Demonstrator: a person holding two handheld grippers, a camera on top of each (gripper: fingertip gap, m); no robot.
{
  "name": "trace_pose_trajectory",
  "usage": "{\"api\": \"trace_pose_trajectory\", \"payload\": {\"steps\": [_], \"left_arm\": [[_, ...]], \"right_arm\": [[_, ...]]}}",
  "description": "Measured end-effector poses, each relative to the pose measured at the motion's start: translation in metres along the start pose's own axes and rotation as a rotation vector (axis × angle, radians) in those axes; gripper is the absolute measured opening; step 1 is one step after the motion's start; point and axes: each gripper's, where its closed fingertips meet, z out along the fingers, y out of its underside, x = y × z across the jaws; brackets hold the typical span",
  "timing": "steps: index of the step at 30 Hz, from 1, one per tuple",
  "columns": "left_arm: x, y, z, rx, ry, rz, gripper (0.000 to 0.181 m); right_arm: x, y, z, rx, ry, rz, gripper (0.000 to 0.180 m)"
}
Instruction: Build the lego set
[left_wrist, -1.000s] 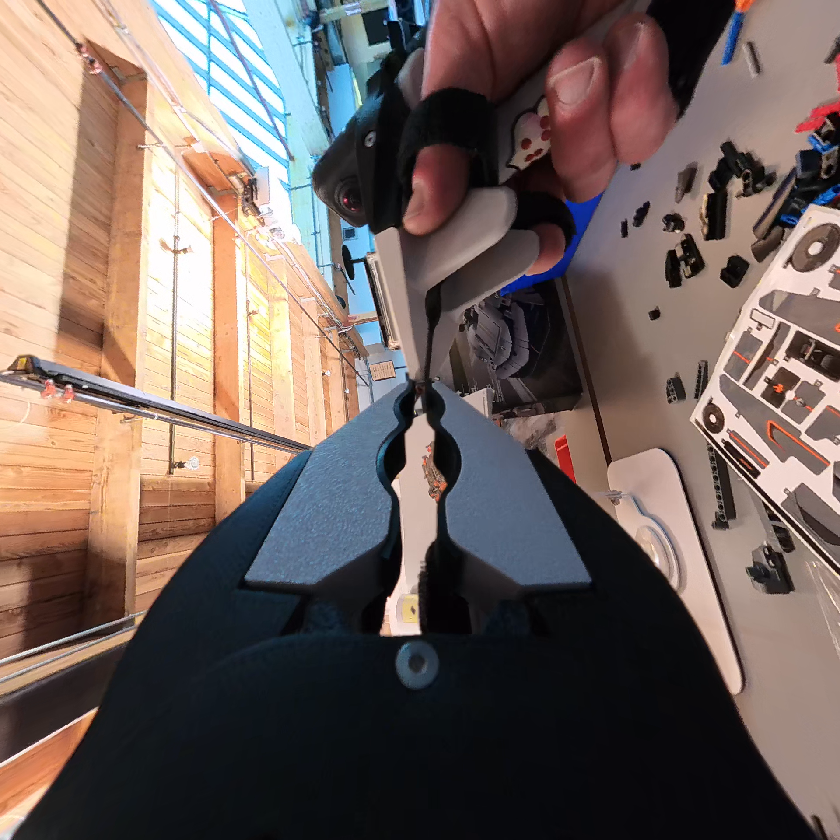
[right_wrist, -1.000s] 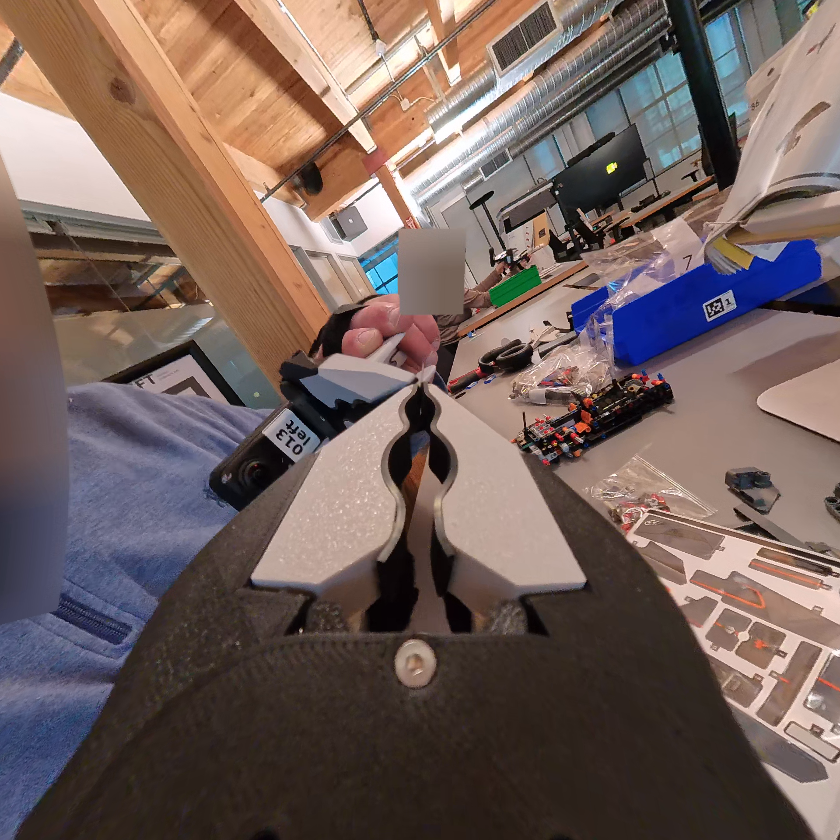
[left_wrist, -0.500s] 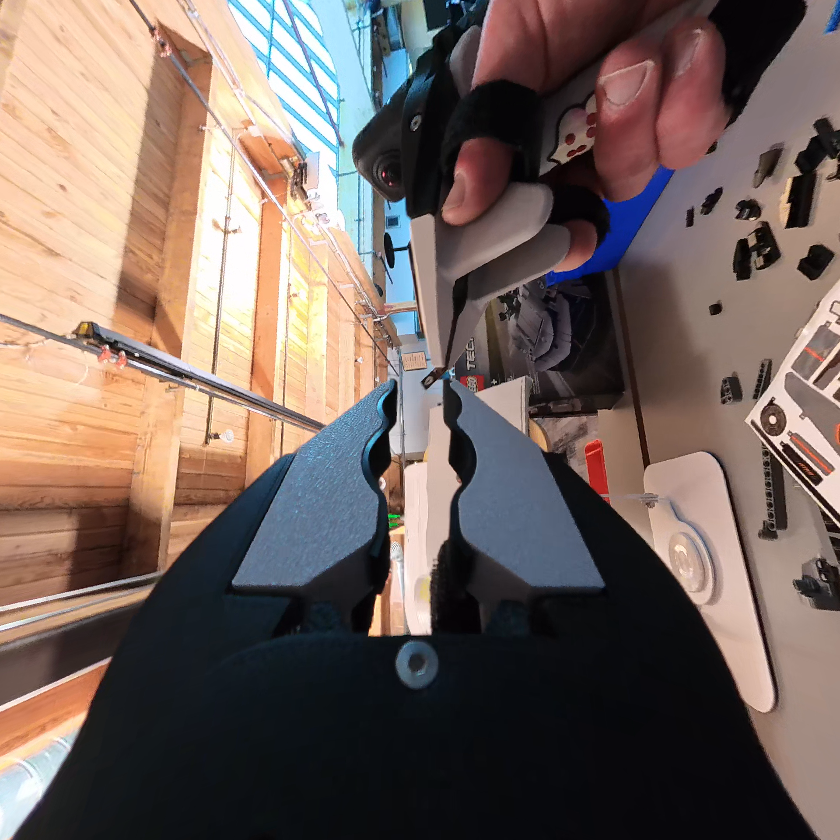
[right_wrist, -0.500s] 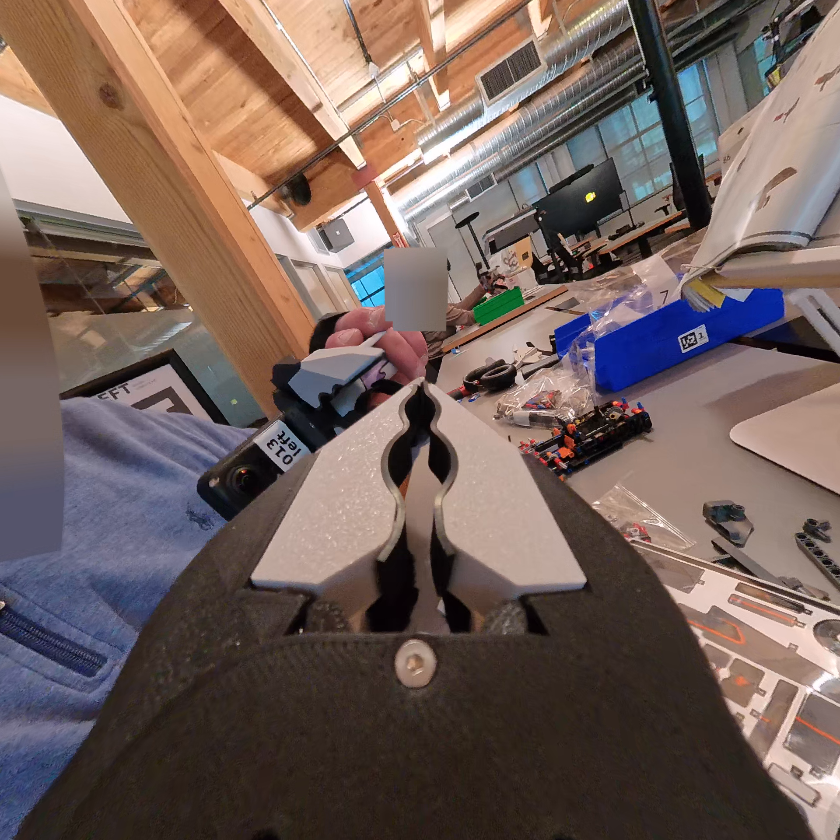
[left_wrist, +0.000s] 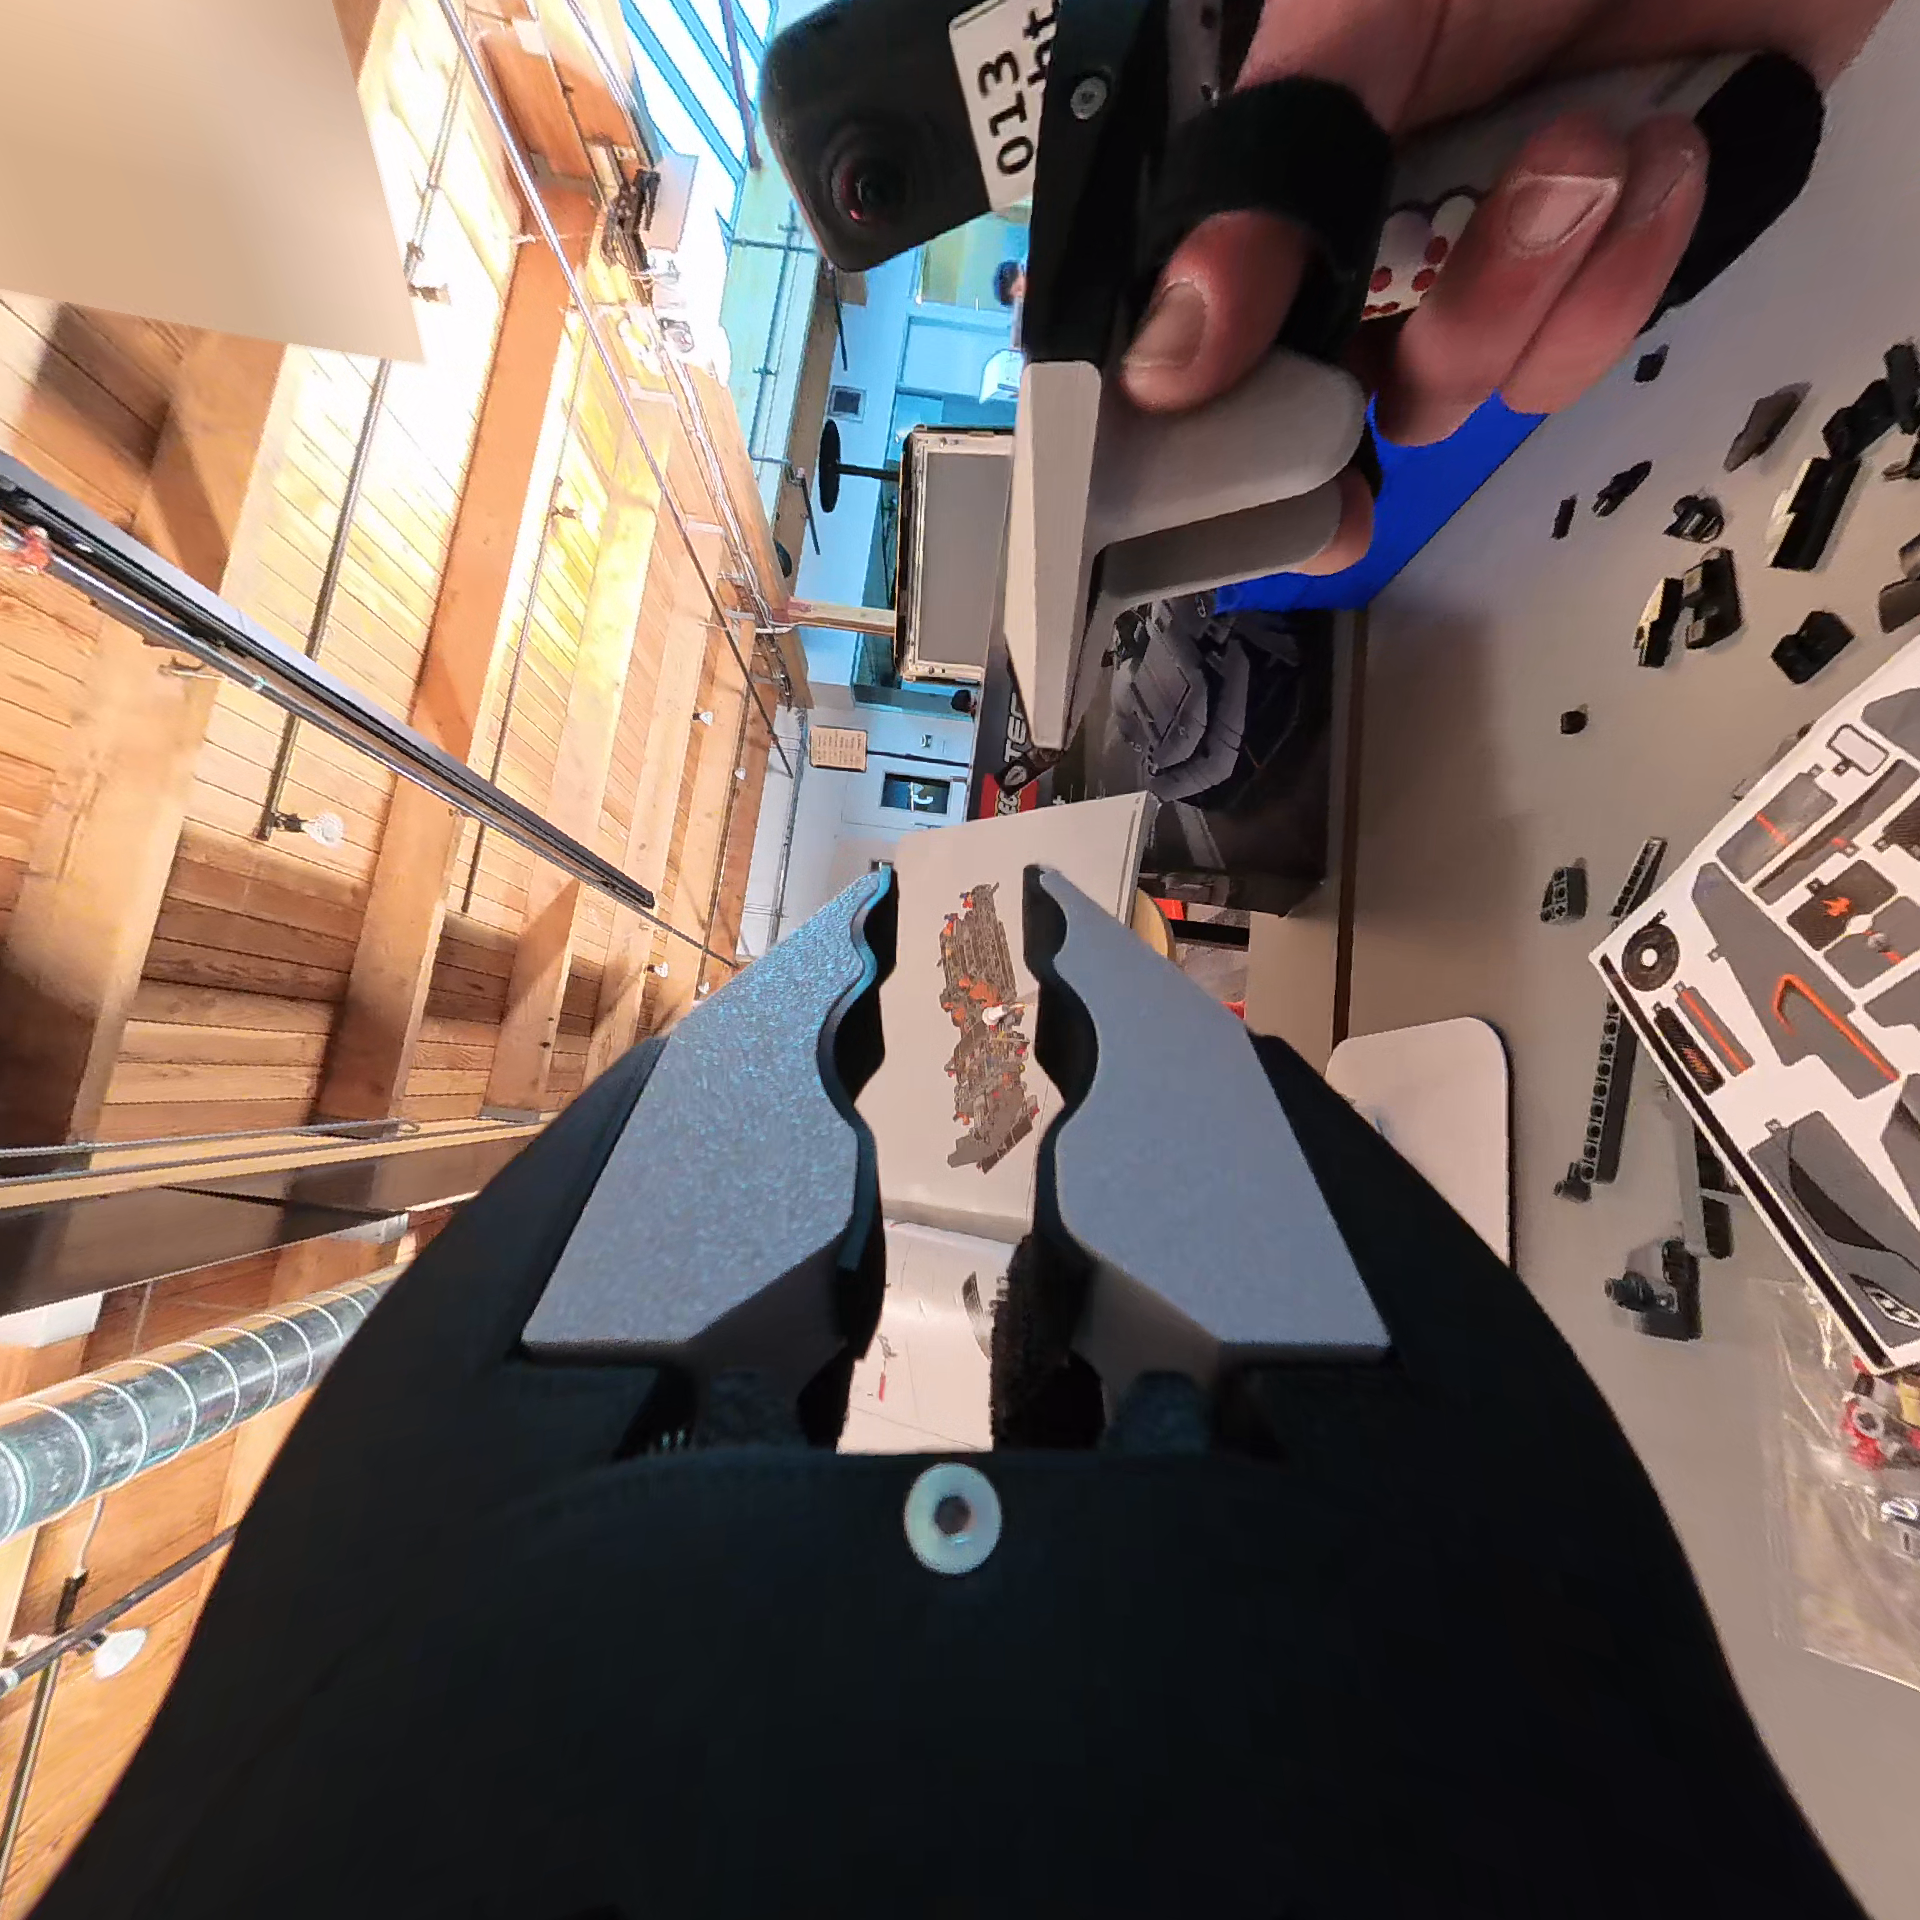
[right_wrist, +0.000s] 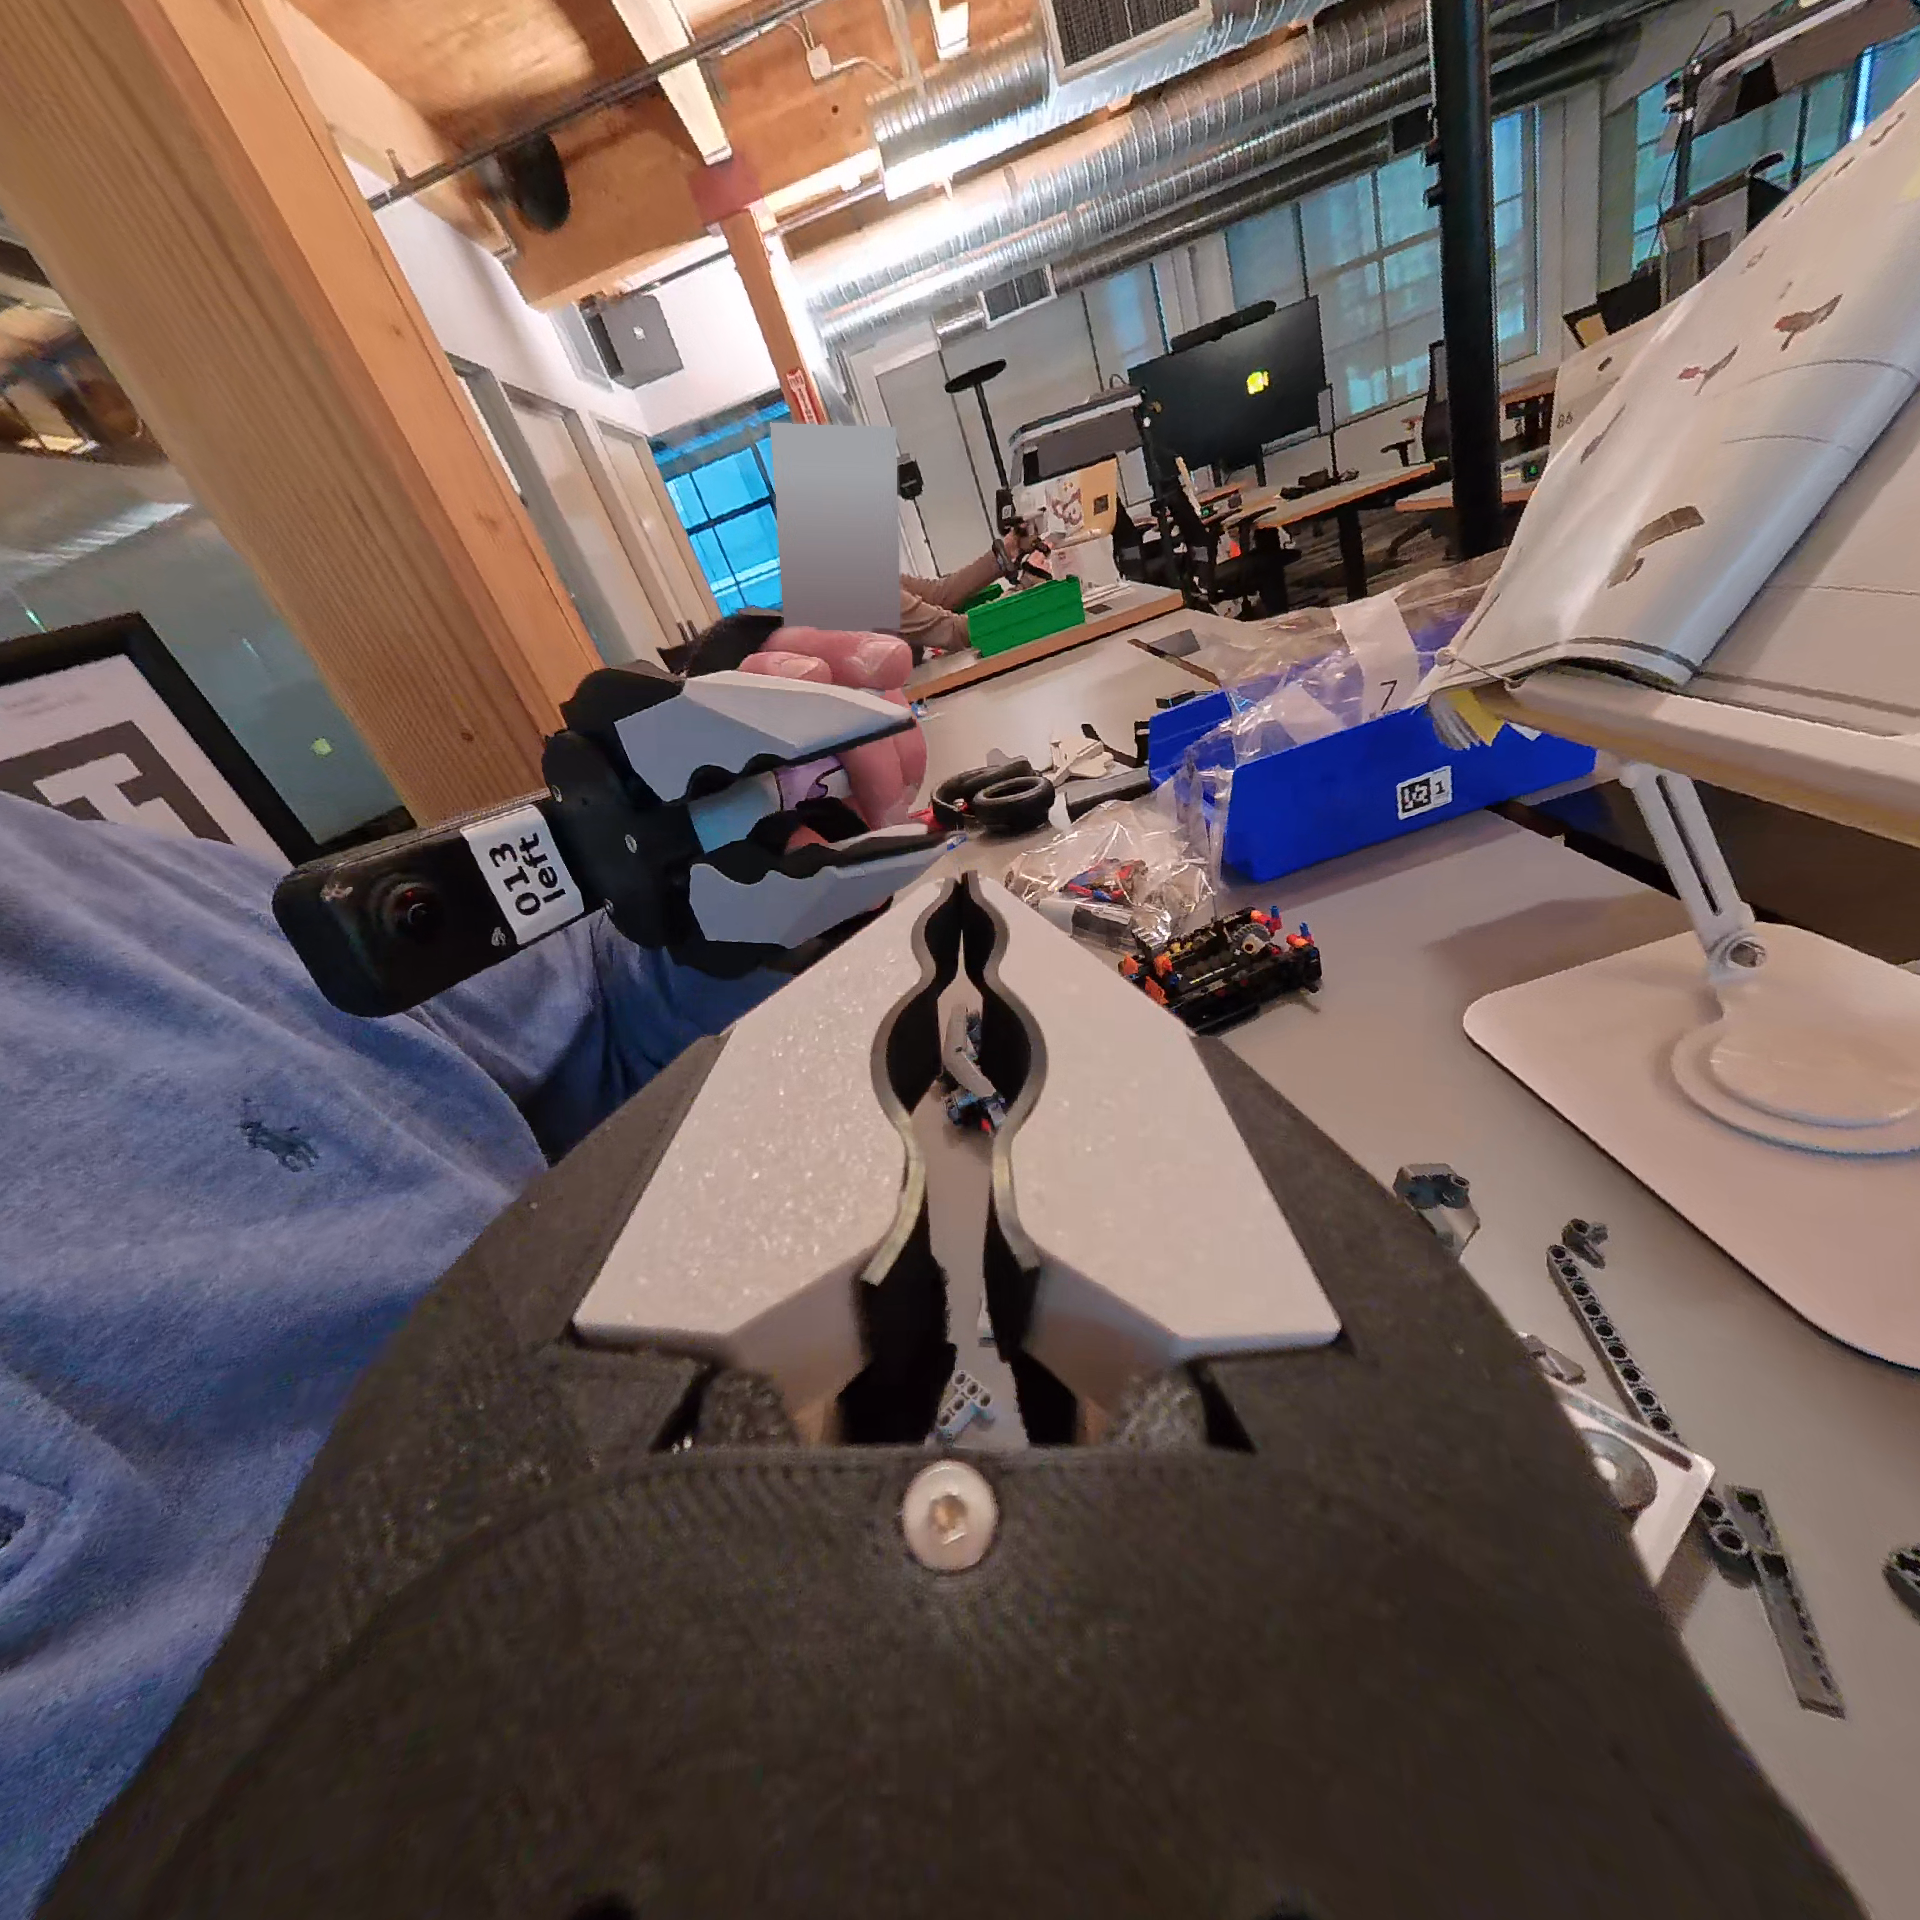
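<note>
My left gripper (left_wrist: 961, 883) is open and empty, held in the air and pointing at the instruction book page (left_wrist: 966, 1049). It also shows in the right wrist view (right_wrist: 925, 779), jaws apart. My right gripper (right_wrist: 961, 883) is shut; in the left wrist view (left_wrist: 1044, 727) it hangs just above and beyond the left fingertips with a tiny dark piece at its tip. A part-built black lego assembly (right_wrist: 1221, 961) with orange and blue bits lies on the grey table (right_wrist: 1403, 914). A sticker sheet (left_wrist: 1787, 997) lies on the table.
The instruction book (right_wrist: 1662, 520) rests on a white stand (right_wrist: 1662, 1039). A blue bin (right_wrist: 1351, 790) and clear bags of parts (right_wrist: 1101, 873) stand behind the assembly. Loose black parts (left_wrist: 1704, 603), a long black beam (right_wrist: 1600, 1340) and the dark lego box (left_wrist: 1216, 727) are on the table. Left and right tips are no more than a few centimetres apart.
My left gripper was shut tip to tip with the right gripper; it has opened and the two have drawn apart. The right gripper stays shut and has moved up and away.
</note>
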Motion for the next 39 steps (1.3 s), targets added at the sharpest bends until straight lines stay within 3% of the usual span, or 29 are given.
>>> {"api": "trace_pose_trajectory", "payload": {"steps": [12,21,31,39], "left_arm": [[0.001,0.013,0.007,-0.026,0.085,-0.157,0.019],[-0.001,0.017,0.006,0.028,0.211,-0.469,0.015],[0.003,0.014,0.007,0.111,0.417,-0.749,0.009],[0.016,0.002,0.004,0.163,0.591,-0.812,0.010]], "right_arm": [[0.000,0.004,0.004,-0.110,0.046,-0.134,0.000],[0.000,0.010,0.007,-0.198,0.070,-0.245,0.000],[0.000,0.012,0.009,-0.272,0.066,-0.319,0.000],[0.001,0.017,0.009,-0.320,0.070,-0.353,0.000]]}}
